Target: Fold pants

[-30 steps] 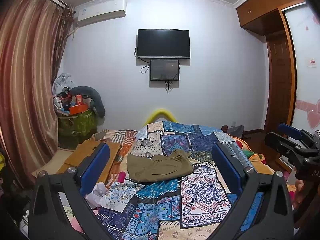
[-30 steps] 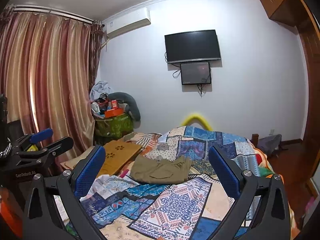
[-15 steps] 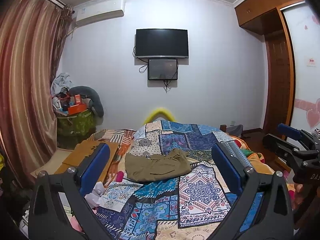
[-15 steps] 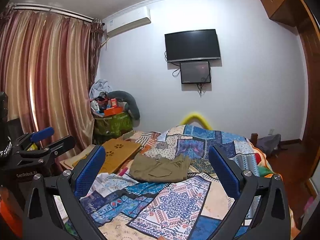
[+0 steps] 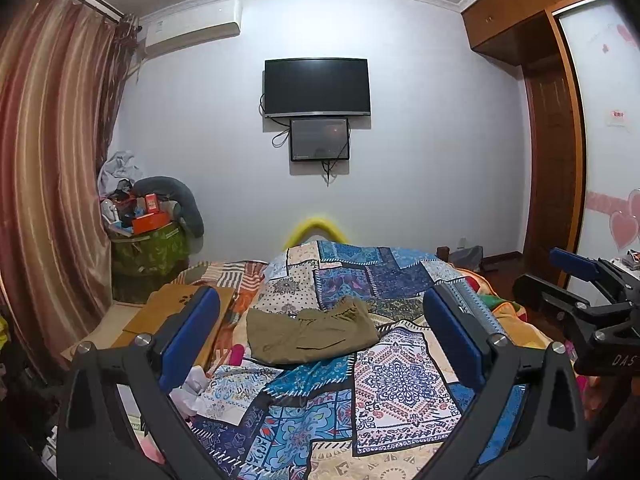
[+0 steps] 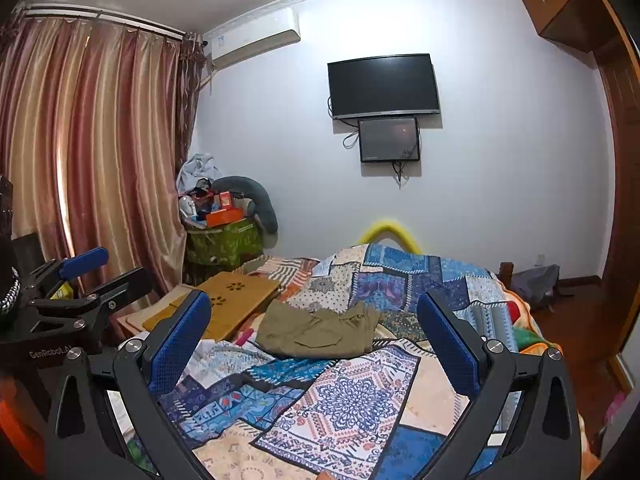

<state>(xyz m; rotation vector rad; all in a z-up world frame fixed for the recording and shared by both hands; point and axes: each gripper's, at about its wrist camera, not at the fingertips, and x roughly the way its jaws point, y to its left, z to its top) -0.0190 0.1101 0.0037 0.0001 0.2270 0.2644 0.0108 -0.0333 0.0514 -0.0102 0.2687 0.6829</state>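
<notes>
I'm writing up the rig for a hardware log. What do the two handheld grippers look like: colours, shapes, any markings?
Both the left gripper and the right gripper have black angular frames with silver bolts and two fingers faced with blue textured pads. Seen from the side, the left's body bears white lettering, "GenRobot.AI"; the right's shows "DAS", cut off. No cables or sleeves are visible.

The olive pants (image 5: 308, 332) were matt woven cloth, rumpled on a printed patchwork cotton quilt (image 5: 384, 380). The left gripper (image 5: 320, 344) and right gripper (image 6: 314, 348) had matt black plastic arms, silver metal screws and textured blue rubbery pads (image 6: 180, 344). The curtains (image 6: 92, 152) looked satiny.
</notes>
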